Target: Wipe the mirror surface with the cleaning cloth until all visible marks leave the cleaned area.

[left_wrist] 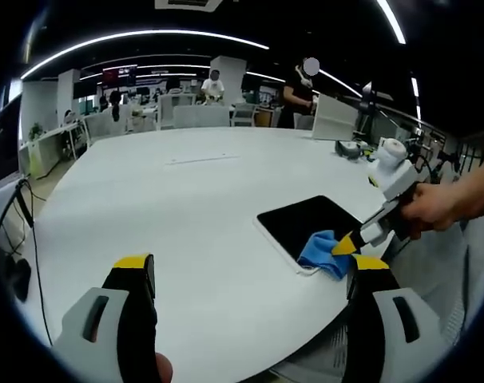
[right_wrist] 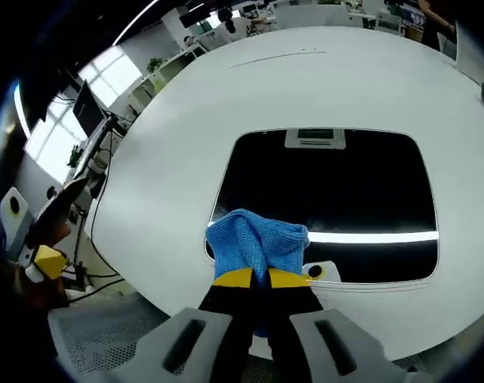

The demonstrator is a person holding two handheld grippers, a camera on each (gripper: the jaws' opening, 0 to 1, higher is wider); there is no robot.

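The right gripper view looks down on the mirror (right_wrist: 330, 199), a dark rounded rectangle lying flat on the white tabletop (right_wrist: 170, 152) close to its near edge. The right gripper (right_wrist: 252, 278) has its 2 yellow-tipped jaws pressed together on the blue cleaning cloth (right_wrist: 254, 243), which is bunched on the mirror's near left corner. The glass reflects a bright ceiling light as a thin white band; whether any marks sit on it cannot be told.

The left gripper view takes in far more of the room. The left gripper (left_wrist: 250, 263) hovers above the tabletop (left_wrist: 186, 207) with its jaws spread wide and nothing between them. In this view the mirror (left_wrist: 306, 223) lies toward the table's right edge with the cleaning cloth (left_wrist: 322, 254) on its near corner, and the right gripper (left_wrist: 346, 246) comes in from the right, held by a hand (left_wrist: 434, 209). This view also shows small devices (left_wrist: 352, 148) near the table's far right edge, a black cable (left_wrist: 26, 231) hanging past the left edge, and 2 people (left_wrist: 302, 92) standing among desks beyond the far edge.

The middle and left of the tabletop are bare white surface, leaving broad room around the mirror on those sides.
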